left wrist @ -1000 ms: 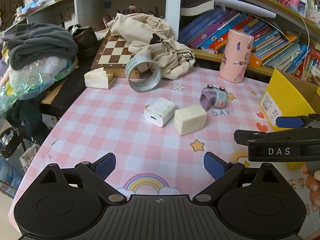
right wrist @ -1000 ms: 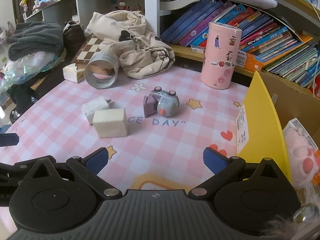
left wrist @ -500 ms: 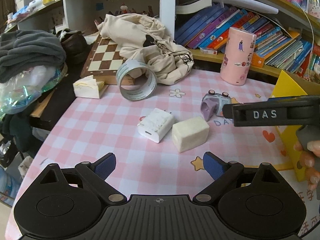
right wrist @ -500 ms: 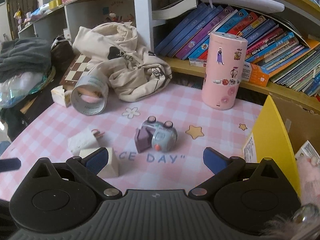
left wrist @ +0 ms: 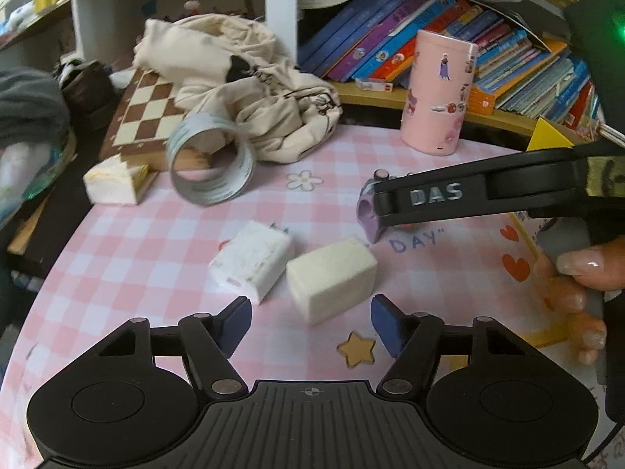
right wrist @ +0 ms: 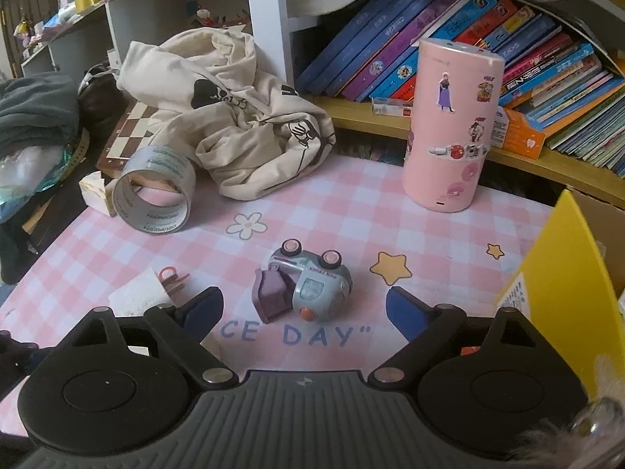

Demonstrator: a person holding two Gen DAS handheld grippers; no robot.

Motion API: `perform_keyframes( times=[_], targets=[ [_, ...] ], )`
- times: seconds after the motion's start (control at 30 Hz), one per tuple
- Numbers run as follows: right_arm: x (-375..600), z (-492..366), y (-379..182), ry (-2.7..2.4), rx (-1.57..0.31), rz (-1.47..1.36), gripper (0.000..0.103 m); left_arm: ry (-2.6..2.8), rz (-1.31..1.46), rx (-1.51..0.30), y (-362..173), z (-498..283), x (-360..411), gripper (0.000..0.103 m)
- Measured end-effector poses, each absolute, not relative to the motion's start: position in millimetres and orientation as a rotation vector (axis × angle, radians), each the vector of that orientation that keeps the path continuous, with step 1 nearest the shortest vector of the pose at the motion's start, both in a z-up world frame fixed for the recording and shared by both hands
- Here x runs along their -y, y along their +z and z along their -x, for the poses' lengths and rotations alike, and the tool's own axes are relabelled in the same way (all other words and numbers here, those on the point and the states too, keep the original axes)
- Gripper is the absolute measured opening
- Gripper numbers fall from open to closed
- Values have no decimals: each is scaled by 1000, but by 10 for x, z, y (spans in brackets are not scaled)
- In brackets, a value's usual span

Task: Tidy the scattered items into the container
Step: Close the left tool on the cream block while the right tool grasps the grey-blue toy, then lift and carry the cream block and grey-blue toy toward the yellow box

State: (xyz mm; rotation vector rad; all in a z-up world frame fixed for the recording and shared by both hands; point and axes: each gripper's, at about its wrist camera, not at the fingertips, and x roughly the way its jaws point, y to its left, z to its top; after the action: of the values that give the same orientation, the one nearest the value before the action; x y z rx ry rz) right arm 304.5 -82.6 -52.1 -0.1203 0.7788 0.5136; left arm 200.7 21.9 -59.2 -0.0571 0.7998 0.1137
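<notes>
Lining up our right gripper, jaws apart, on the grey-purple toy car at frame centre; left gripper gapes by the cream foam block. Centre it first.

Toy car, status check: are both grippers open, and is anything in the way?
Right gripper open, lined up on toy car, not touching. Left gripper open, empty, before foam block. Charger beside block. Nothing blocking the car.
</notes>
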Motion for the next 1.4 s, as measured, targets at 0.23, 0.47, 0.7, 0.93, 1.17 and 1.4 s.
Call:
perform_keyframes(
  times=[0.23,0.47,0.7,0.93,1.17,1.4],
  targets=[
    [740,-3206,-605,496,-822,111,92,92,30,-798,-656,-2173,-162,68],
    [680,-3343,-673,479,-848,102,91,85,-7,-794,-704,-2281,-106,68],
    [671,-3407,-742,468,-874,106,77,97,-35,-795,-741,-2301,-51,57],
    [693,-3355,-755,509,-896,89,52,87,26,-804,-681,-2197,-118,44],
    [798,-3183,-682,546,-885,81,35,106,99,-820,-643,-1954,-197,39],
    [906,-2950,-652,580,-896,90,31,123,133,-817,-579,-1726,-249,36]
  ],
)
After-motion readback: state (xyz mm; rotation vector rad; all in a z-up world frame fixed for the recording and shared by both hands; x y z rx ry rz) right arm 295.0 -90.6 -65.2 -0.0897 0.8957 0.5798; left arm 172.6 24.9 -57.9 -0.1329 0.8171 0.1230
